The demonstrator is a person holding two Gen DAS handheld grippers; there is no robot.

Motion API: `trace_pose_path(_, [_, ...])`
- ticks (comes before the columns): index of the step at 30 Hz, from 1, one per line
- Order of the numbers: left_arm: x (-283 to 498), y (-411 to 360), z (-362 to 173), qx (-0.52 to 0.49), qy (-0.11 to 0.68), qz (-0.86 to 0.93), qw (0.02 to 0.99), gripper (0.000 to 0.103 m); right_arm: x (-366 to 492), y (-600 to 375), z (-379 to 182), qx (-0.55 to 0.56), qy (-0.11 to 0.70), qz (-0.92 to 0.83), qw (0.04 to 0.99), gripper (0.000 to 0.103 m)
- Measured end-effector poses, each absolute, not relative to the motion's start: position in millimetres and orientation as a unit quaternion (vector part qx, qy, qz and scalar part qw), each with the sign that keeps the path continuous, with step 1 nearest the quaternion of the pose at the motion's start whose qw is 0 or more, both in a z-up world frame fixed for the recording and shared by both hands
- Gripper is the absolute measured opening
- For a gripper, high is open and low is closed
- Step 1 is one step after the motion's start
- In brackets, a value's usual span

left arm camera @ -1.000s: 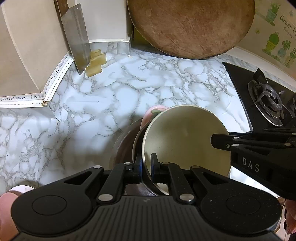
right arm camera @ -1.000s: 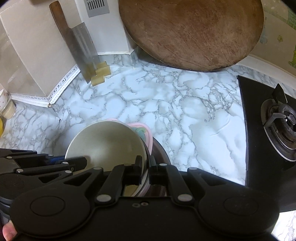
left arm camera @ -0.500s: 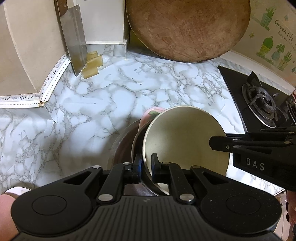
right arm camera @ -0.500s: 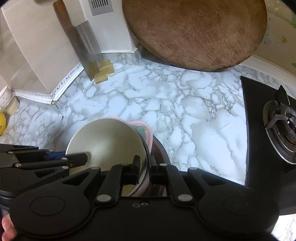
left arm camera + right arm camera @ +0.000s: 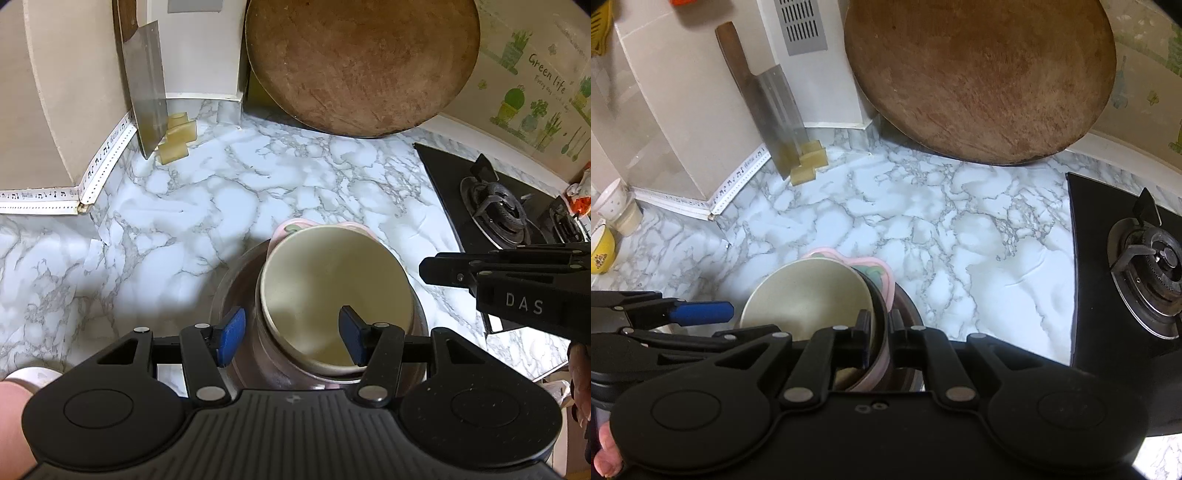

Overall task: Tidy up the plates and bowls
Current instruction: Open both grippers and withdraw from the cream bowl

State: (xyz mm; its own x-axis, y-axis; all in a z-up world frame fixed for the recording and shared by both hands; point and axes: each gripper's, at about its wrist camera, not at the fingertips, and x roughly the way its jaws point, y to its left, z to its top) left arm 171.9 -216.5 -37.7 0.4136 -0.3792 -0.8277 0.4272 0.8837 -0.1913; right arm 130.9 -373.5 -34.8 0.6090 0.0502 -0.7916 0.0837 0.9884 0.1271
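Your left claw [image 5: 291,336] is spread wide right now, blue pads [image 5: 232,331] well apart, with the near rim of the cream bowl [image 5: 332,288] sitting in the gap between them and neither pad touching it. One finger sits outside the stack, the other hangs over the inside of the bowl.

Your right claw [image 5: 877,332] is pinched together on the stack's near edge. From the right wrist view the fingers grip the rim of the cream bowl [image 5: 809,295] together with the pink bowl [image 5: 875,275] it's nested in, so you're holding the pile from that side.

The stack itself: cream bowl on top and tilted, pink bowl with a green pattern peeking out behind it, and a dark metal bowl [image 5: 236,295] around the lot, which looks like the bottom piece. It's all near the front of the marble worktop [image 5: 184,206], between the wall corner and the black gas stove [image 5: 495,218].

Background stuff: a big round wooden cutting board [image 5: 362,62] leaning against the back wall, a cleaver [image 5: 146,85] propped in the corner with some yellowish blocks [image 5: 177,142] at its base. In the right wrist view there's a yellow bowl [image 5: 600,251] and a white cup [image 5: 613,199] off at the far left edge.
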Motion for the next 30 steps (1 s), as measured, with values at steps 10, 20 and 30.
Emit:
trace_pose_path(10, [148, -205, -16, 0.035, 0.452, -0.245, 0.857, 0.056, 107, -367, -18, 0.071, 0.404, 0.019, 0.912, 0.010])
trace_pose_path(20, [133, -186, -8, 0.021, 0.439, -0.246, 0.864, 0.068, 88, -367, -14, 0.087, 0.380, 0.037, 0.920, 0.012])
trace_pose_path(30, [125, -165, -11, 0.000, 0.440, -0.243, 0.864, 0.068, 67, -372, -3, 0.143, 0.344, 0.113, 0.921, 0.101])
